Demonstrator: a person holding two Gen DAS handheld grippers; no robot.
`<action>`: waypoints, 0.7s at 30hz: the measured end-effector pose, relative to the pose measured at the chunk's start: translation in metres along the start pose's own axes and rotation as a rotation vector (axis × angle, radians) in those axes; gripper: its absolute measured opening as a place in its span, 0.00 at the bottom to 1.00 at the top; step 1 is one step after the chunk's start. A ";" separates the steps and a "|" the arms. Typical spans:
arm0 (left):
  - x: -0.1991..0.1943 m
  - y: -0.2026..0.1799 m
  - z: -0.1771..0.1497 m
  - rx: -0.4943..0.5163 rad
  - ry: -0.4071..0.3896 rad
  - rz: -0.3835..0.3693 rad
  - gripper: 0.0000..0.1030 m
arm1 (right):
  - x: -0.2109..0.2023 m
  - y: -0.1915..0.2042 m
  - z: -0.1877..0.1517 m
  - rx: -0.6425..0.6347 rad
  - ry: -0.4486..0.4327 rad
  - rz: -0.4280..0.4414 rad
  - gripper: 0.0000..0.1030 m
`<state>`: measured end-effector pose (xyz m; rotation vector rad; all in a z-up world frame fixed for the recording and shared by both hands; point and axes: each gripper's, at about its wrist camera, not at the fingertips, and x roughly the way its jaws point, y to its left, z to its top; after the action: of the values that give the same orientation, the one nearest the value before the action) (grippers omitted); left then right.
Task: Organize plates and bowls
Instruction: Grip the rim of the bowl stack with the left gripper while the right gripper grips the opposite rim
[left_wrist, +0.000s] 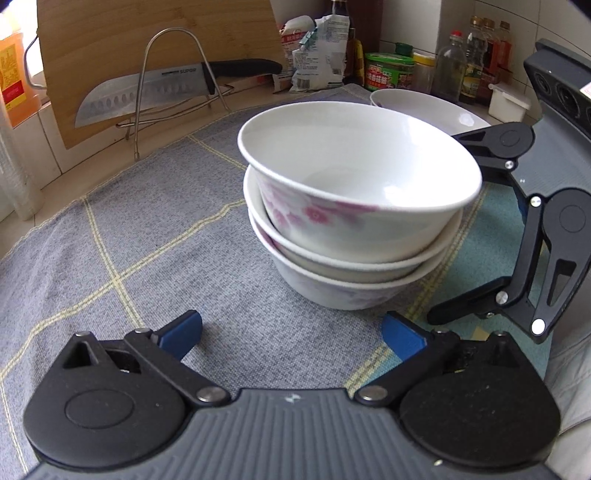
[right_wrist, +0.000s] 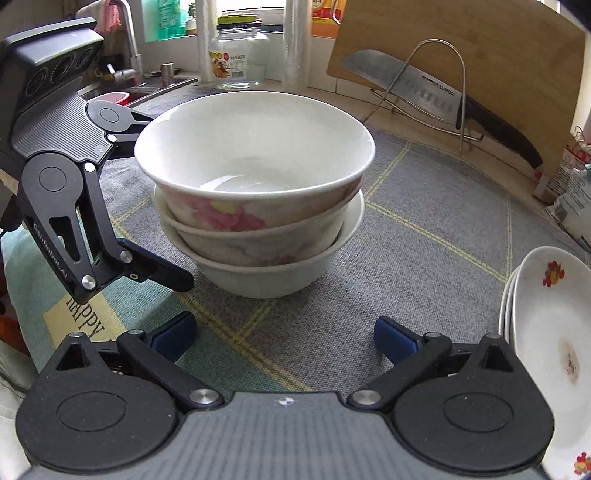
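Three white bowls with pink flowers (left_wrist: 354, 221) stand nested in a stack on the grey checked cloth (left_wrist: 129, 240). My left gripper (left_wrist: 293, 334) is open just in front of the stack, with nothing between its blue pads. The right gripper's lower finger (left_wrist: 465, 299) shows beside the stack's right side. In the right wrist view the same bowl stack (right_wrist: 258, 206) sits ahead of my right gripper (right_wrist: 284, 334), which is open and empty. The left gripper's fingers (right_wrist: 162, 273) spread wide at the stack's left side. A stack of white plates (right_wrist: 546, 332) lies at the right.
A knife (left_wrist: 147, 94) rests on a wire rack in front of a wooden cutting board (left_wrist: 110, 37). Bottles and jars (left_wrist: 472, 62) and food bags (left_wrist: 317, 55) line the back wall. A glass jar (right_wrist: 240, 55) and a sink with a faucet (right_wrist: 129, 70) sit beyond the cloth.
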<state>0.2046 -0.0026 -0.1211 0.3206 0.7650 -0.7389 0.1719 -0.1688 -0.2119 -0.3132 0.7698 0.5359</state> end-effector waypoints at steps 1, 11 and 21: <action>-0.001 -0.003 0.000 -0.015 -0.003 0.019 0.99 | 0.000 -0.001 0.000 -0.018 -0.002 0.013 1.00; -0.006 -0.014 0.019 0.137 -0.011 -0.037 0.91 | -0.001 -0.002 0.023 -0.208 0.026 0.037 1.00; -0.006 -0.013 0.027 0.288 0.002 -0.152 0.83 | -0.003 -0.004 0.043 -0.278 0.031 0.082 0.88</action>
<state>0.2061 -0.0228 -0.0983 0.5268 0.6899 -0.9951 0.1965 -0.1536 -0.1803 -0.5495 0.7406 0.7181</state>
